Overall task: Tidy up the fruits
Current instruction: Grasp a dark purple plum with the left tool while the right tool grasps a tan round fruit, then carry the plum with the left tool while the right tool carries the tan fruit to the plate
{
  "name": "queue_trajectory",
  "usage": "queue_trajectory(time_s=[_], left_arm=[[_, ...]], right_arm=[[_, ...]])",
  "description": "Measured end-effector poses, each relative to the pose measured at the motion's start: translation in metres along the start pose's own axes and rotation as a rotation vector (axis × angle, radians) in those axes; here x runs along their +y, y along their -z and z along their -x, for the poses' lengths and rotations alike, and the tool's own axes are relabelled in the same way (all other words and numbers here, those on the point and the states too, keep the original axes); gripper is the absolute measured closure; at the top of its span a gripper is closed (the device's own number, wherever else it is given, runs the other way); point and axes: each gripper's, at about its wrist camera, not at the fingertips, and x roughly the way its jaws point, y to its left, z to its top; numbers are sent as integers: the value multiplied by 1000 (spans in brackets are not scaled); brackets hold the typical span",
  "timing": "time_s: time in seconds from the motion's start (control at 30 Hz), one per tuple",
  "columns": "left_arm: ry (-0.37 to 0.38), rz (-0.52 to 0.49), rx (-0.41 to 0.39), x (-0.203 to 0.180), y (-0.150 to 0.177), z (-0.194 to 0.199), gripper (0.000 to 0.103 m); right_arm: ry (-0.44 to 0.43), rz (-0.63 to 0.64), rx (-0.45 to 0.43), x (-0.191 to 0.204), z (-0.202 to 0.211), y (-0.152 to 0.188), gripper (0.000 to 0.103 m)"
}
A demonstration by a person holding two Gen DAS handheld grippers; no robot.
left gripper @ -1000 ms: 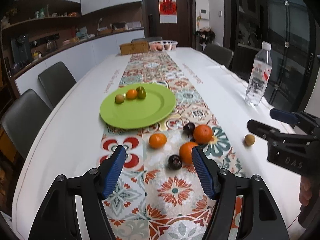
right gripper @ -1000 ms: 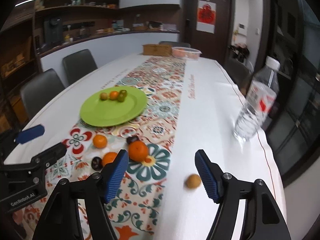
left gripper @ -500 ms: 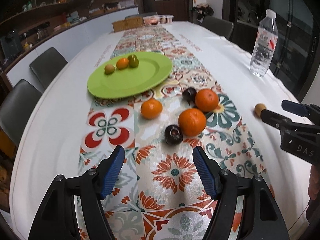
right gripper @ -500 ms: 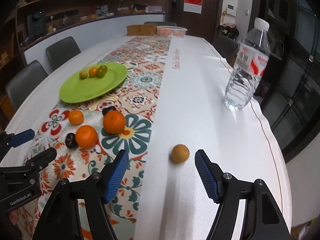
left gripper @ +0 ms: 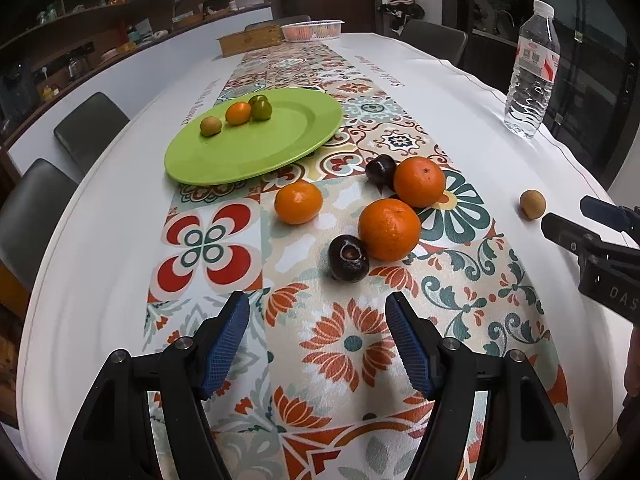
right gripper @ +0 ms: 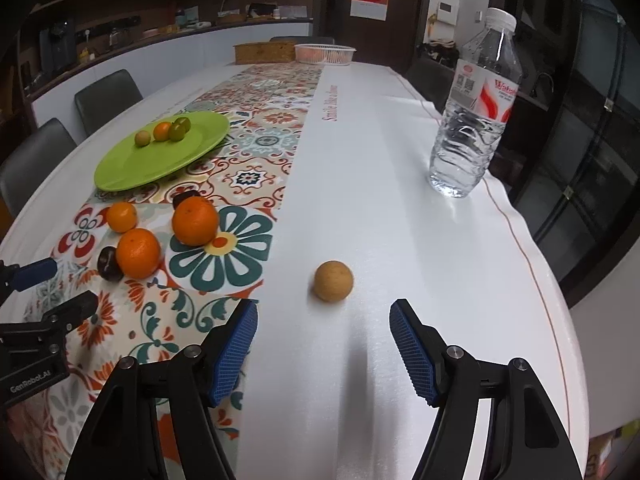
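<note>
Green plate (left gripper: 256, 152) sitting far left on the patterned runner (left gripper: 352, 344), carrying four small fruits. Nearer: three oranges (left gripper: 389, 229) and two dark plums (left gripper: 348, 258) lying loose on the runner. Left gripper (left gripper: 318, 332) hanging just short of the near plum, jaws standing apart, holding nothing. Further right, a small tan fruit (right gripper: 333, 281) resting on white cloth; right gripper (right gripper: 324, 344) hovering just before it, jaws parted, gripping nothing. Water bottle (right gripper: 476, 112) standing far right.
</note>
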Motion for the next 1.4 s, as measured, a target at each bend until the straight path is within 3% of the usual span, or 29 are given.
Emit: queue_trajectory(time_s=[0.33,0.93,1.03,1.2,1.4], left_arm=[[38,-3,-11,0,-9,-13,36],[89,-16,7,-4,-19,-25,77],[85,-22,4,-5,-19,-24,77],[89,-17,-5,-4,-18,-20,77],[100,-4,-34,-2,-17,-4,77]], right_arm=[[-16,-24,19,-5,-17,-9,35],[-39,2,65,-1,-43,-18,70],[-30,12,70,-1,-46,-18,76],[-30,25,61,-1,-42,-18,76],[-93,53,18,10,-18,-19,76]])
